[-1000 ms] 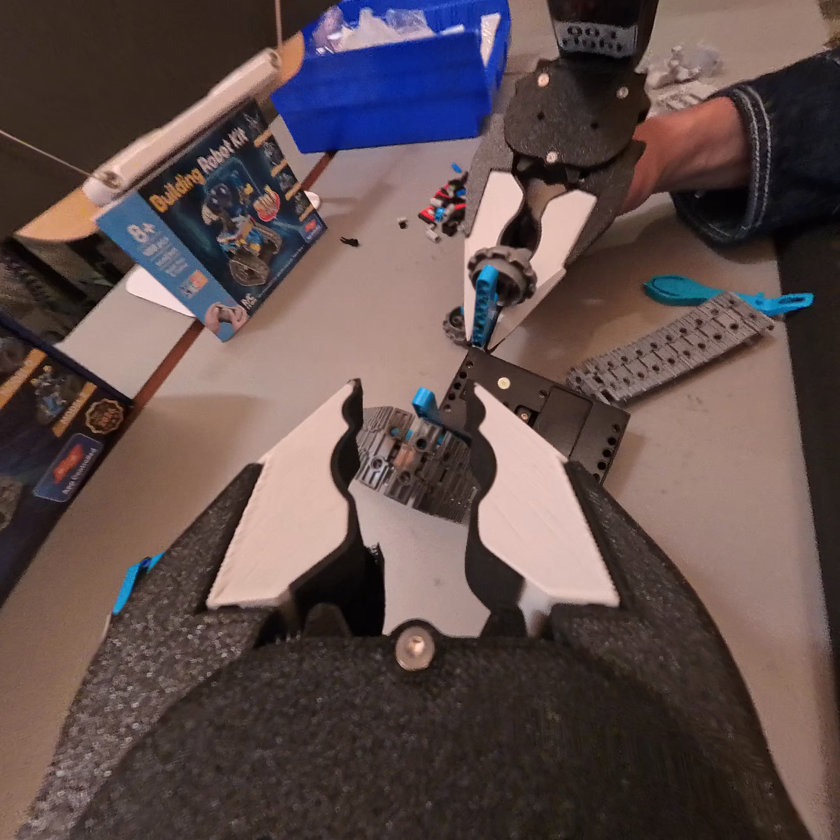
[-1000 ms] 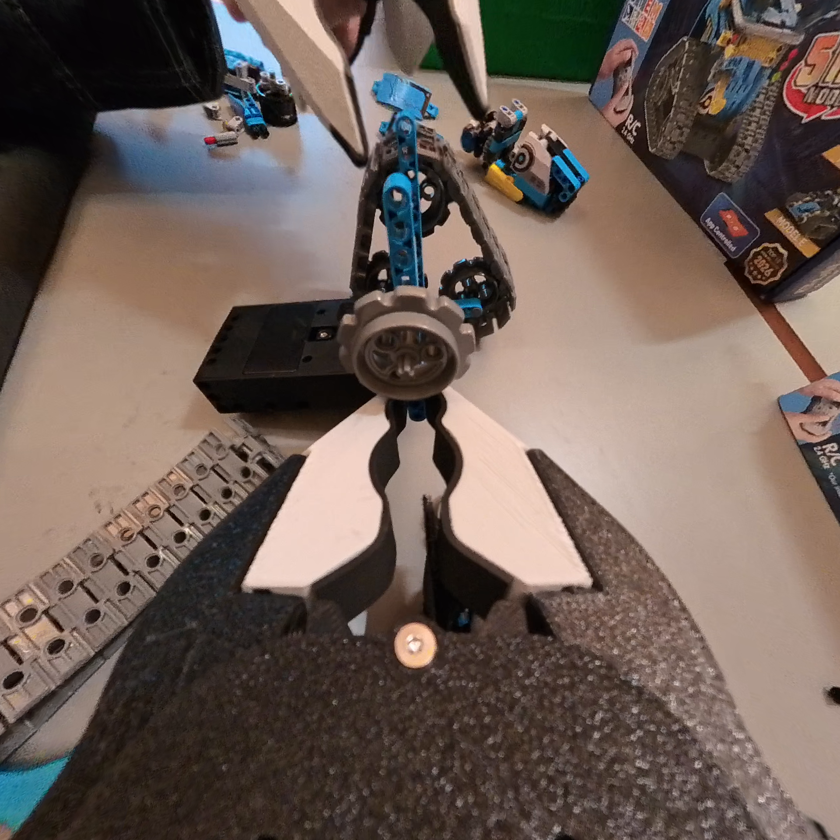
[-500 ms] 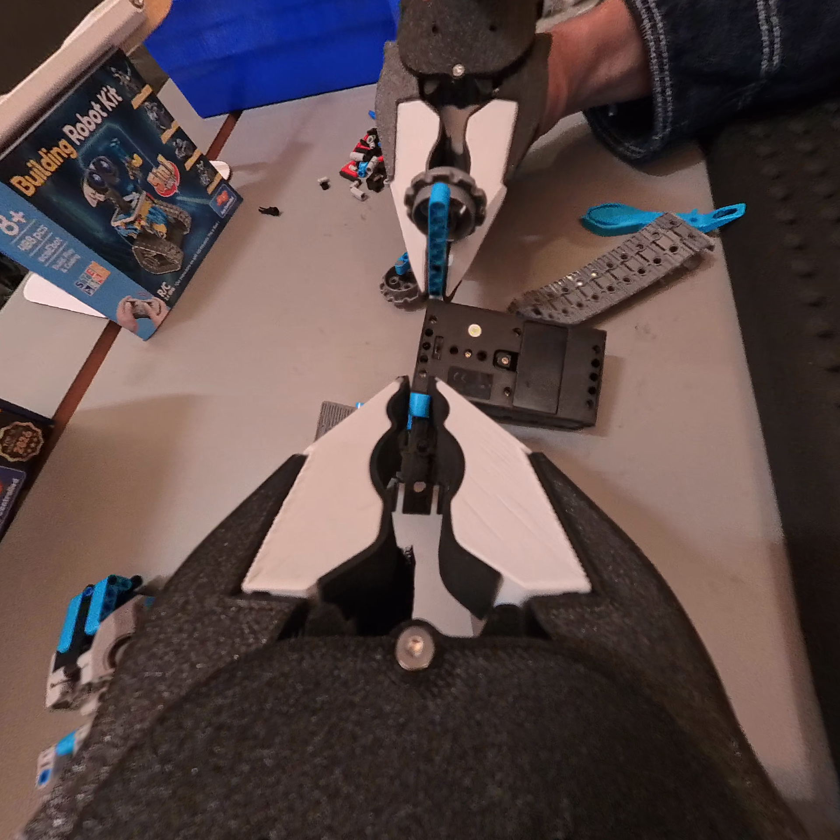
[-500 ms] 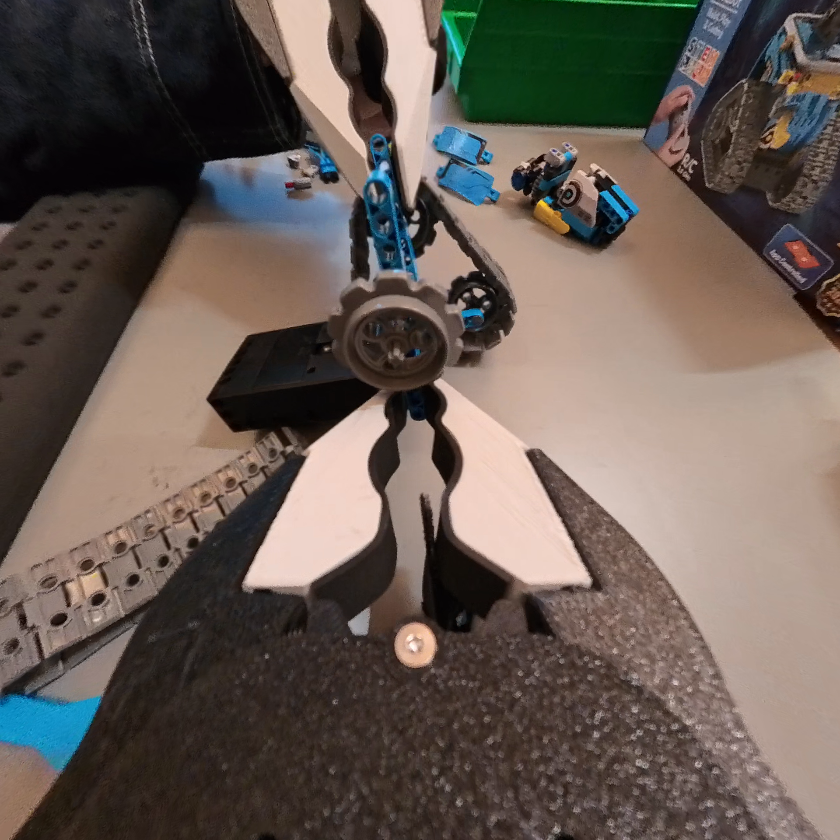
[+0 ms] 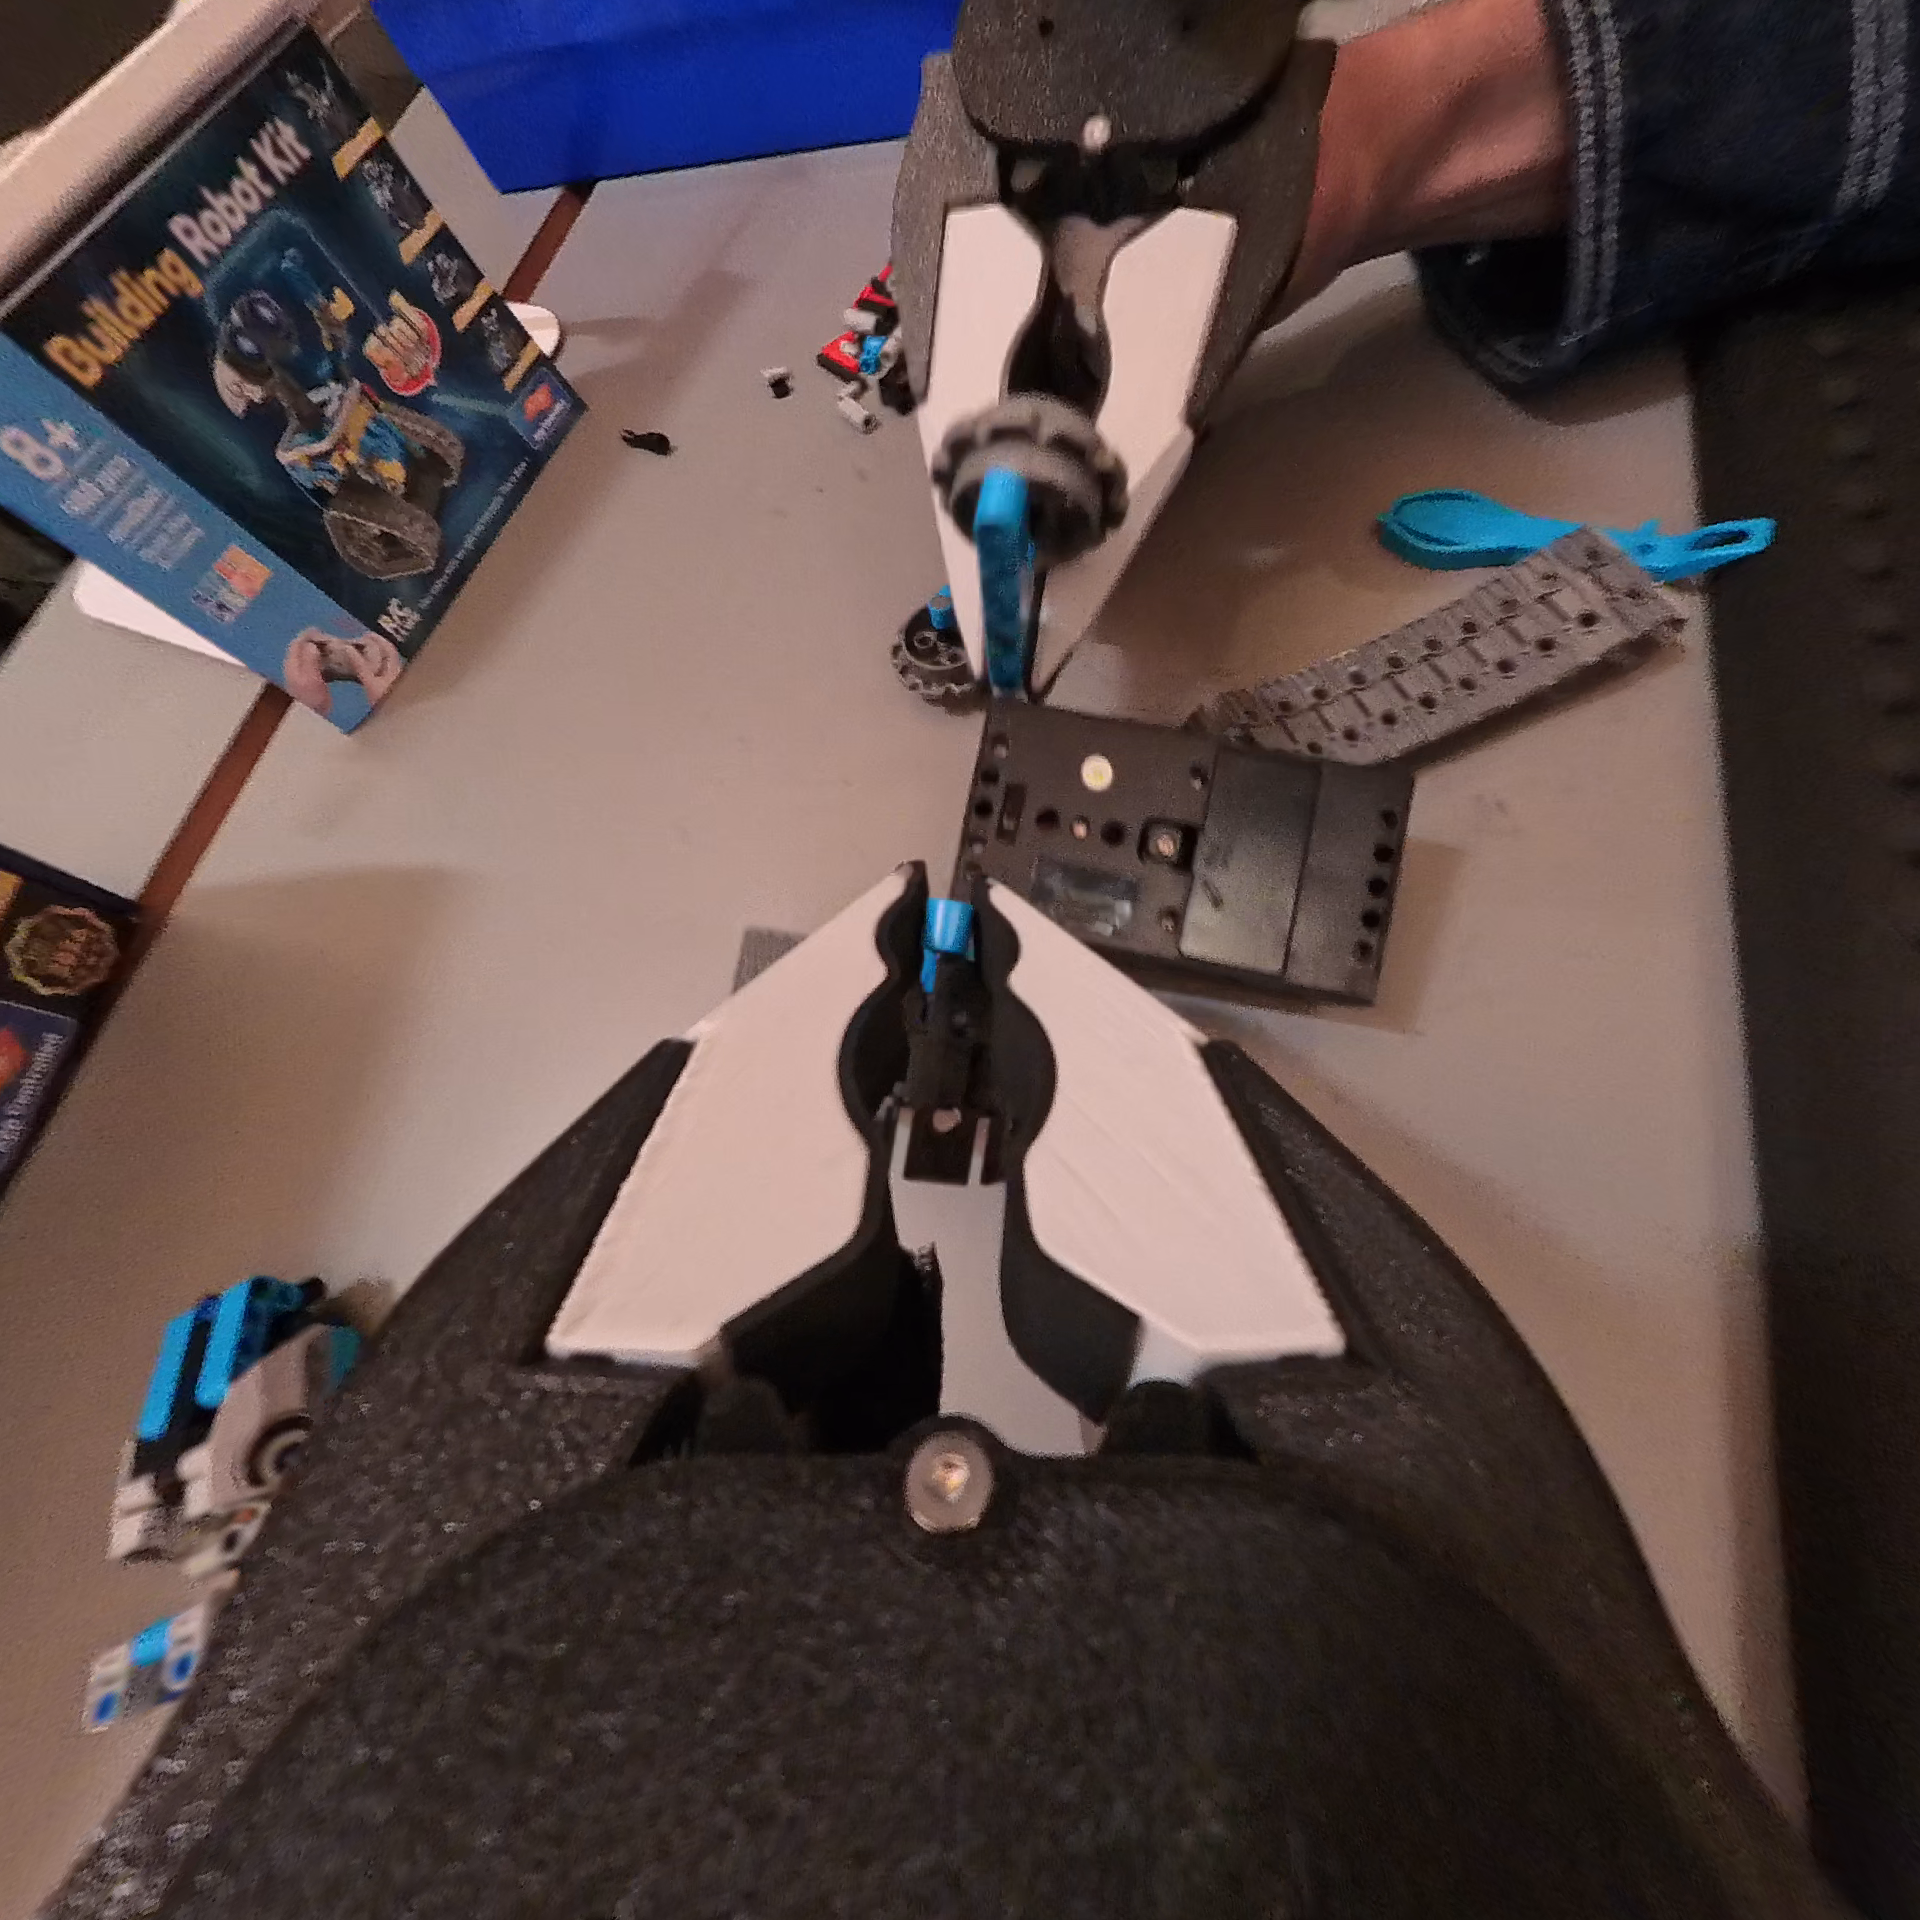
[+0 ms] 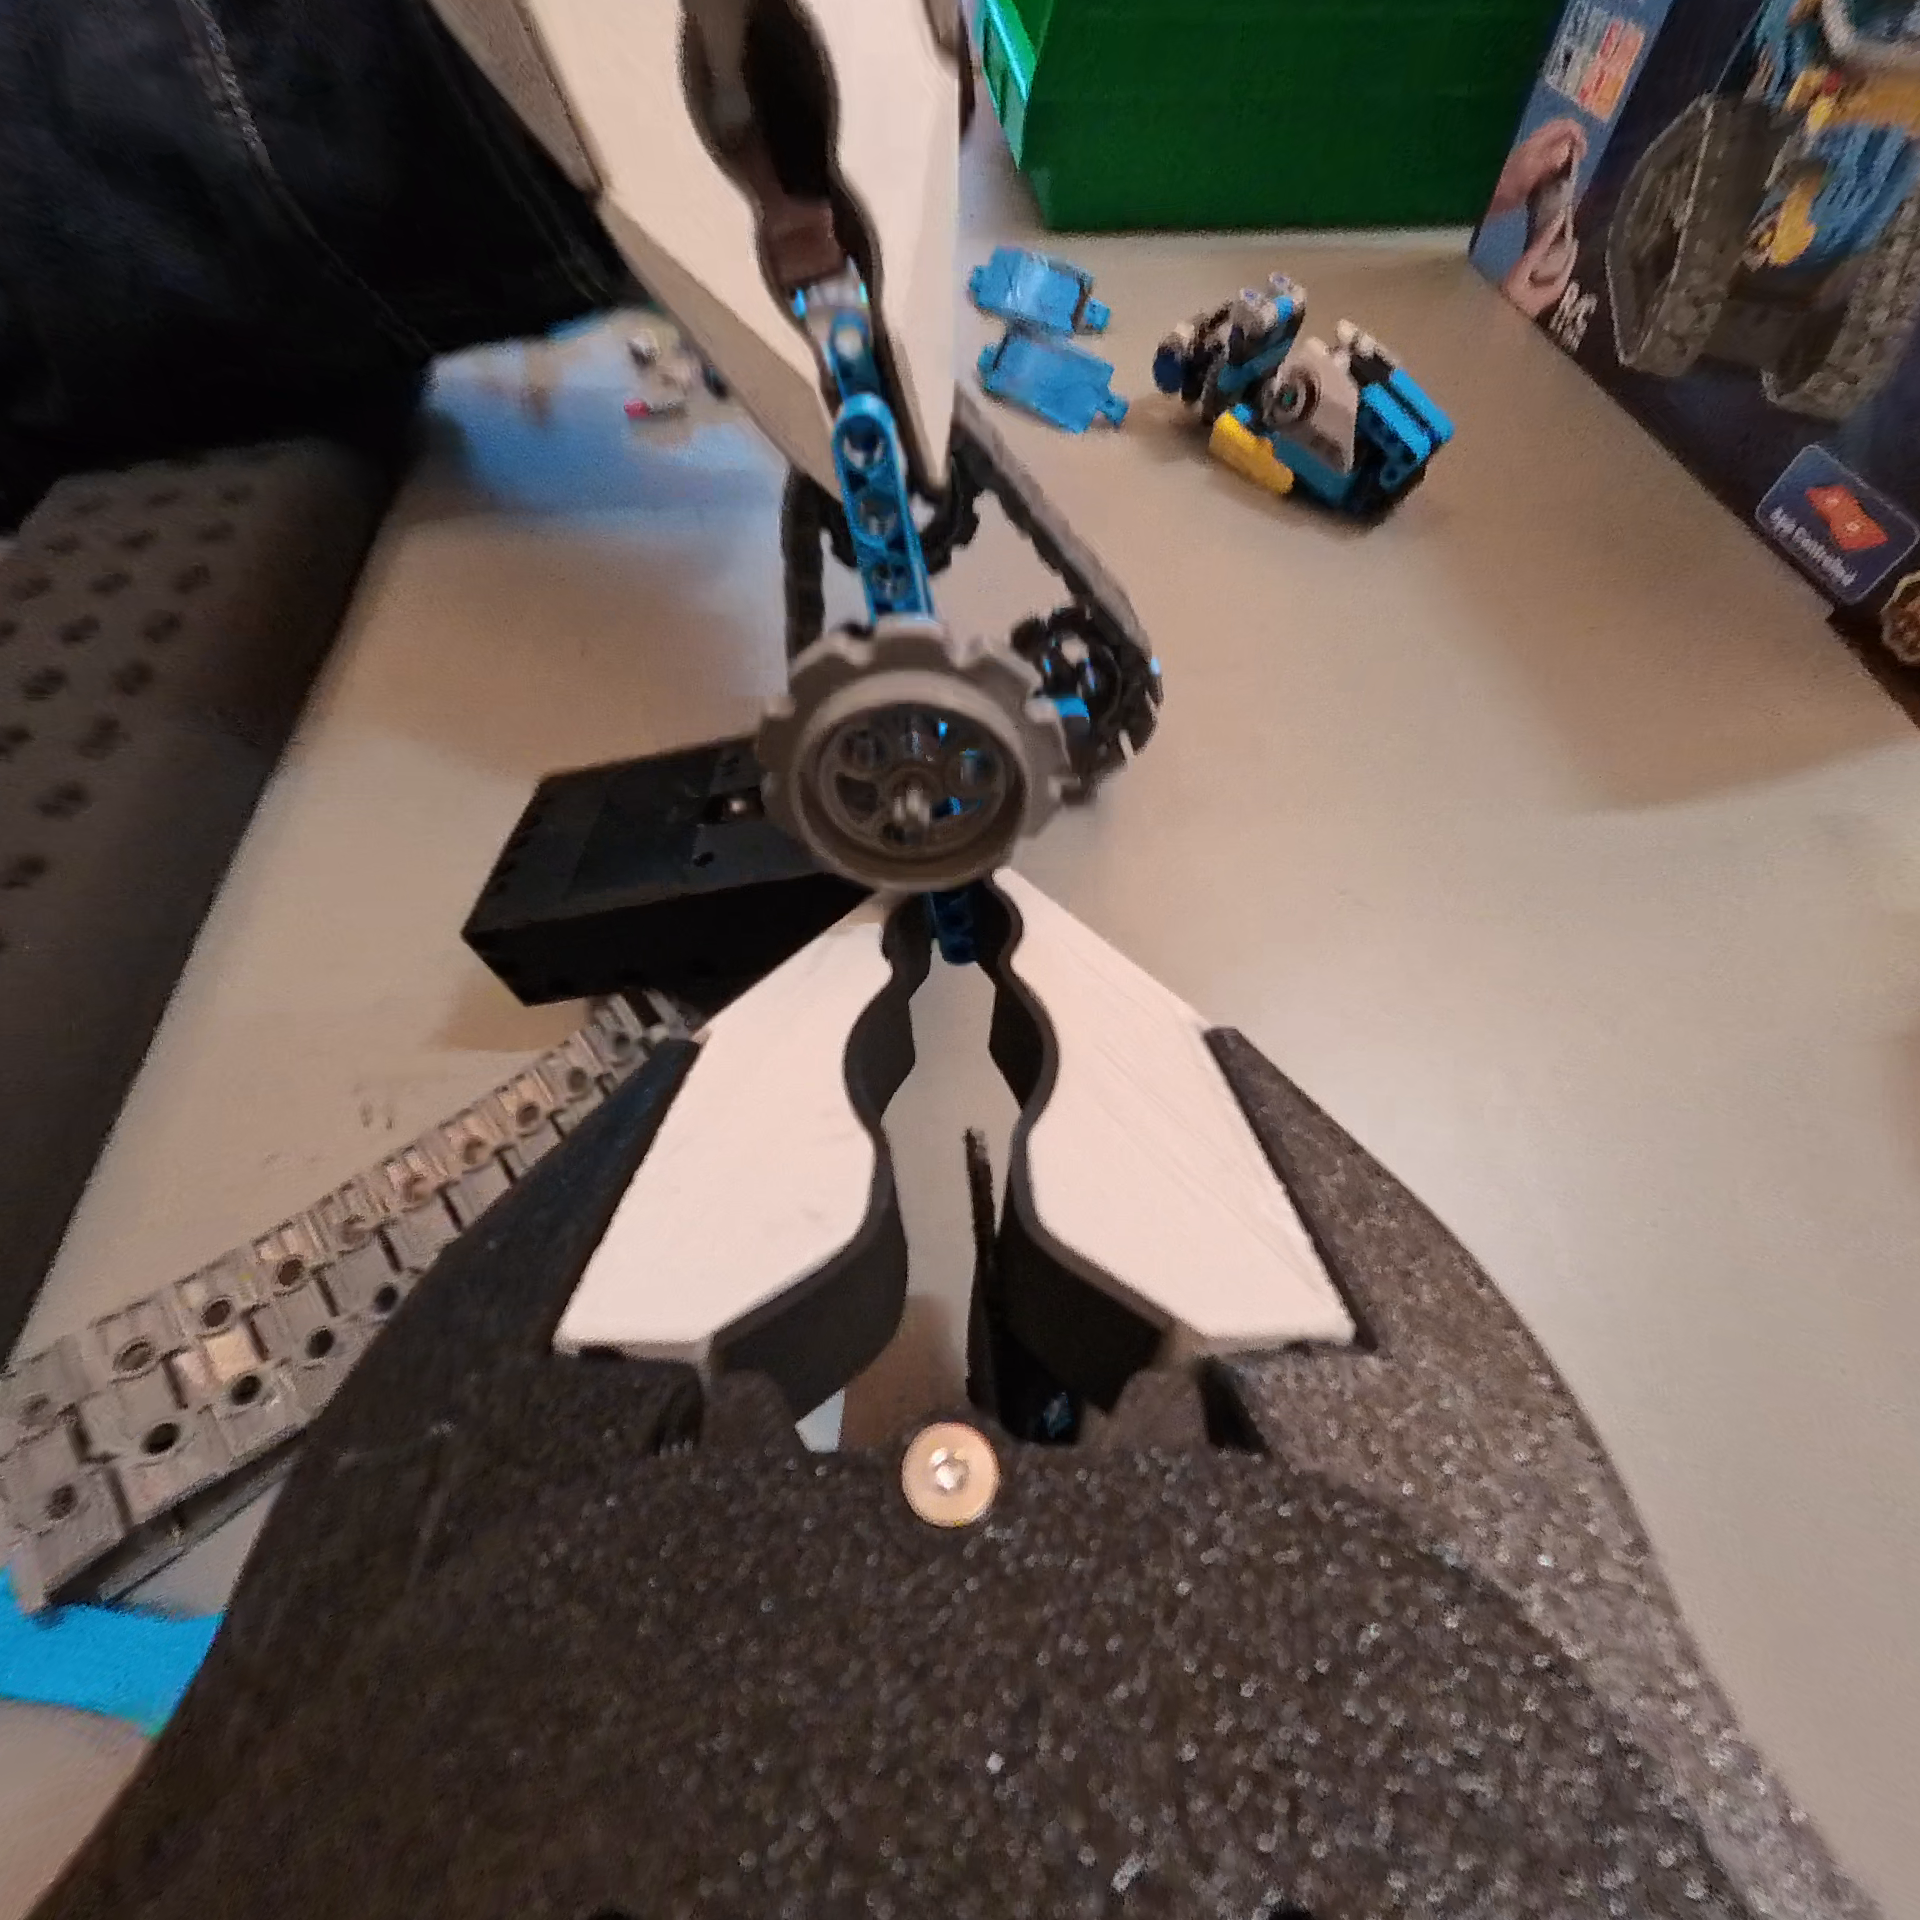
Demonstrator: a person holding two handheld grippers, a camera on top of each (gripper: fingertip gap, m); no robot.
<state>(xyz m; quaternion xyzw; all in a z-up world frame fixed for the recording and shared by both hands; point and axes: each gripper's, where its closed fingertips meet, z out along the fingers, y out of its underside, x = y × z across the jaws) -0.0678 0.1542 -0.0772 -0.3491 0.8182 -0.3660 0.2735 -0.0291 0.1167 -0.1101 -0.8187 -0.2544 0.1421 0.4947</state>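
Observation:
A triangular track assembly point(image 6: 1081, 665) with a black tread, blue beams point(image 6: 873, 499) and a grey sprocket wheel point(image 6: 914, 779) hangs between my two grippers over the grey table point(image 6: 1455, 935). My right gripper point(image 6: 943, 909) is shut on the blue beam end just below the grey wheel. It also shows in the left wrist view point(image 5: 1013, 675), with the wheel point(image 5: 1029, 478) between its fingers. My left gripper point(image 5: 948, 883) is shut on the assembly's opposite end, a blue and black piece point(image 5: 945, 925). It reaches down from the top of the right wrist view point(image 6: 883, 478).
A black battery box point(image 5: 1184, 852) lies under the assembly. A grey track strip point(image 5: 1455, 665) and a blue tool point(image 5: 1558, 535) lie beside it. A small blue and white model point(image 6: 1320, 416), blue flat parts point(image 6: 1039, 322), a green bin point(image 6: 1247, 114), a blue bin point(image 5: 675, 73) and kit boxes point(image 5: 260, 384) ring the table. The tips of one gripper are about 7 cm away from the tips of the other.
My left gripper was open around the assembly's end one second ago and has since shut on it. Both grippers have drawn a little closer together. The right grip is unchanged.

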